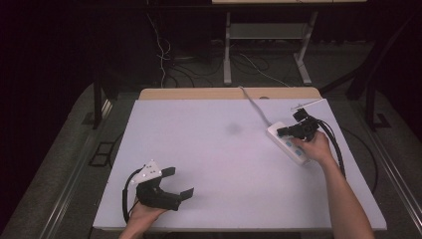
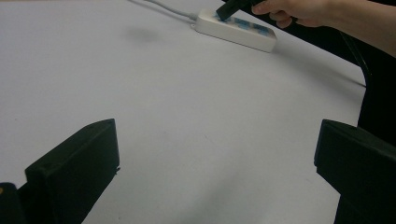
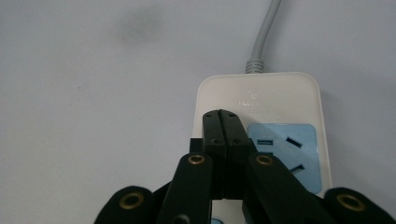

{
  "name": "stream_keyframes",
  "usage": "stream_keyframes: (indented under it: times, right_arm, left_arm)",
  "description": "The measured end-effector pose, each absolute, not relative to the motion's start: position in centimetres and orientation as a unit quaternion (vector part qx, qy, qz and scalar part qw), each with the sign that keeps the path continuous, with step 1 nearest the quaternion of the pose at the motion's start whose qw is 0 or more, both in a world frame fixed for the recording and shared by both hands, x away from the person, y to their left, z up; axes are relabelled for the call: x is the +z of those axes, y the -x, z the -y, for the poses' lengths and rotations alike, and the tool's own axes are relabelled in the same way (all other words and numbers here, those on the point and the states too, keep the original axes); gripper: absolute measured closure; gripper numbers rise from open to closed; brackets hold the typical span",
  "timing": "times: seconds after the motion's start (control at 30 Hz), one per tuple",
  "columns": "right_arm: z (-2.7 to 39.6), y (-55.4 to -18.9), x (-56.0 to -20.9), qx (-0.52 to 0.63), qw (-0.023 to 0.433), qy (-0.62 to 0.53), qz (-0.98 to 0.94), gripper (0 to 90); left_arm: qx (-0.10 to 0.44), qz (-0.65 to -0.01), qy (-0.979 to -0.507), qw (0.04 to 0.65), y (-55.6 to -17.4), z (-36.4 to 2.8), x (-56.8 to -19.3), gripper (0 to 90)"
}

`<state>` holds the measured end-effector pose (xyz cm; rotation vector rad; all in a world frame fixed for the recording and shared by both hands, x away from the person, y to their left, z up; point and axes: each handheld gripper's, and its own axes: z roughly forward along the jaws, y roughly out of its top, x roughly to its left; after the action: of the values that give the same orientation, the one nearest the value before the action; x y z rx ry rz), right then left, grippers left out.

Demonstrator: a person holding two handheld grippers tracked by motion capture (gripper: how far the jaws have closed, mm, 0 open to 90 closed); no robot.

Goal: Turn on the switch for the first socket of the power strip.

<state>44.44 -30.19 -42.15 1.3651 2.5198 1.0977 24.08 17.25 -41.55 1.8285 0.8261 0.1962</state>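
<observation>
Right gripper [image 1: 281, 132] down on the white power strip [image 1: 288, 143] at the far right of the table [image 1: 214, 164], jaws pinched together with nothing between them, tips resting on the strip's top face near the cable end. From the right gripper view, closed tips [image 3: 225, 122] sitting just left of the first blue socket panel [image 3: 286, 156], close under the grey cable [image 3: 262, 37] — touching or a hair above, hard to call. Looks like a press on that end, perhaps at a switch, though no switch visible.

Left gripper [image 1: 178, 183] parked at the near left, jaws wide apart, holding nothing, well apart from the strip.

Risks from here: strip lying loose, nothing bracing it, so a push at an angle likely to skid it toward the table edge or pivot it about its cable. Tips sliding right would land on the socket panel. With 2 jaws shut into 1 narrow point, easy slip off smooth plastic.
</observation>
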Motion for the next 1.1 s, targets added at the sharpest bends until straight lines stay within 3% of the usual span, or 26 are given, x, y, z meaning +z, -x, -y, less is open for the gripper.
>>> stream_keyframes:
  times: [1.1]
  right_arm:
    - [30.19,-43.71,-42.65,0.373,0.061,-0.441,-0.814,90.0]
  left_arm:
    - [0.081,-0.352,-0.765,0.534,-24.21,-17.48,-41.71,0.0]
